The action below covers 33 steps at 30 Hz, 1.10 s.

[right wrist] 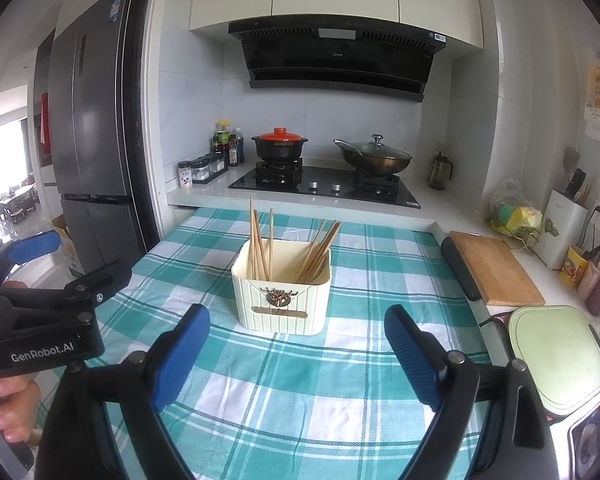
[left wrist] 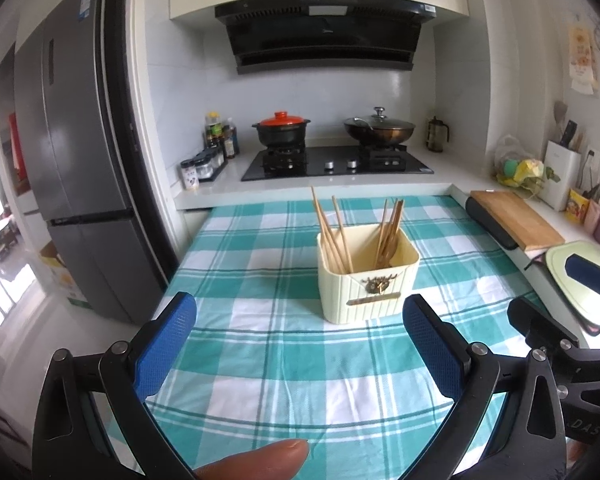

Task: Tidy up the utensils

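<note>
A cream ribbed utensil holder (left wrist: 367,280) (right wrist: 281,300) stands on the teal checked tablecloth (left wrist: 268,344) (right wrist: 284,384). Several wooden chopsticks (left wrist: 332,232) (right wrist: 260,244) stand in it in two leaning bunches. My left gripper (left wrist: 300,316) is open and empty, low over the cloth in front of the holder. My right gripper (right wrist: 298,328) is open and empty, also just in front of the holder. The left gripper's body shows at the left edge of the right wrist view (right wrist: 40,300).
A wooden cutting board (left wrist: 516,220) (right wrist: 496,272) and a pale green board (right wrist: 556,356) lie on the counter at right. The stove holds a red-lidded pot (left wrist: 282,128) and a wok (left wrist: 380,128). A fridge (left wrist: 72,168) stands at left.
</note>
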Tool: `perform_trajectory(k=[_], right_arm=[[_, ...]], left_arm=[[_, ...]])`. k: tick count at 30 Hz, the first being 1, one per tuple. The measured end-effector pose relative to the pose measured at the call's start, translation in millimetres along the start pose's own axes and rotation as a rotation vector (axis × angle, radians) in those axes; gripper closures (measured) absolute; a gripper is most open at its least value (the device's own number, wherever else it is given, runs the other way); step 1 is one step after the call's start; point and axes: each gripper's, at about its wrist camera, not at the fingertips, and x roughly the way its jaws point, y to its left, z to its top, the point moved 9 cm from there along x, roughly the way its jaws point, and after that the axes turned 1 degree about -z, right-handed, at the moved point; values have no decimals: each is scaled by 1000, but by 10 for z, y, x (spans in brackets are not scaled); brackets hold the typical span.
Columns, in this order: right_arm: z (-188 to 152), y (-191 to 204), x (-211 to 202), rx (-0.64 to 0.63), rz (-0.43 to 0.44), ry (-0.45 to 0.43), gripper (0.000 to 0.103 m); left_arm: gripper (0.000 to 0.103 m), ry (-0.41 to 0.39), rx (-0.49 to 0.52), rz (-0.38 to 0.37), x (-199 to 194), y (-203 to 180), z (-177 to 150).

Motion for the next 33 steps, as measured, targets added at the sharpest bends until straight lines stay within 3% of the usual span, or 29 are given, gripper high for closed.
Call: perform_trajectory(k=[13, 33], right_arm=[[-8, 18, 17, -2, -10, 4, 12], [-30, 41, 25, -12, -11, 13, 12]], left_arm=[[0, 11, -2, 20, 15, 40, -12], [0, 5, -54, -11, 2, 94, -22]])
